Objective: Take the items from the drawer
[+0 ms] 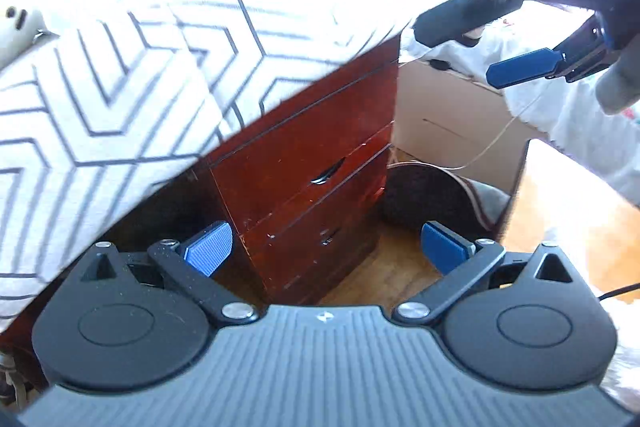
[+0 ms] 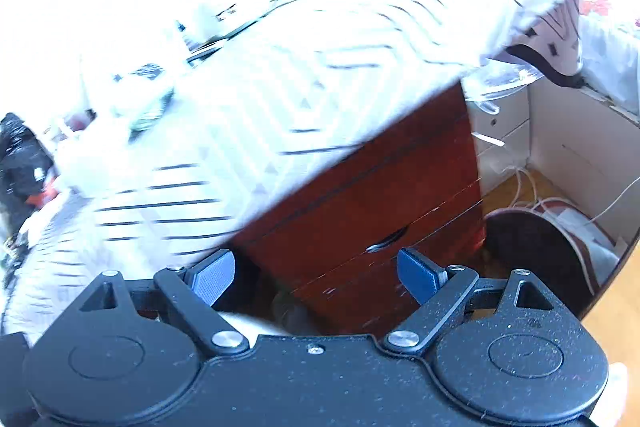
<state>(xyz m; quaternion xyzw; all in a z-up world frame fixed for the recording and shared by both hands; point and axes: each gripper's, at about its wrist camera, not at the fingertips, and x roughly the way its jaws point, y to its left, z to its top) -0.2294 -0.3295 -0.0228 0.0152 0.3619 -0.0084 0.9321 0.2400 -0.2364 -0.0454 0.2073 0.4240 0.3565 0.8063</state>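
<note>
A dark red wooden drawer chest (image 1: pixel 312 163) stands ahead, its drawers shut, with a slot handle (image 1: pixel 328 171) on the middle drawer. It also shows in the right wrist view (image 2: pixel 384 203), with the handle (image 2: pixel 387 239). My left gripper (image 1: pixel 326 247) is open and empty, some way in front of the chest's corner. My right gripper (image 2: pixel 316 275) is open and empty, pointing at the chest front. It also appears in the left wrist view (image 1: pixel 500 47), high at the right, jaws apart.
A white cloth with dark geometric lines (image 1: pixel 120 75) drapes over the chest top and left side. A white cabinet (image 1: pixel 452 115) stands to the right, with a dark round object (image 1: pixel 424 195) and cables (image 2: pixel 532 195) on the wooden floor (image 1: pixel 560 211).
</note>
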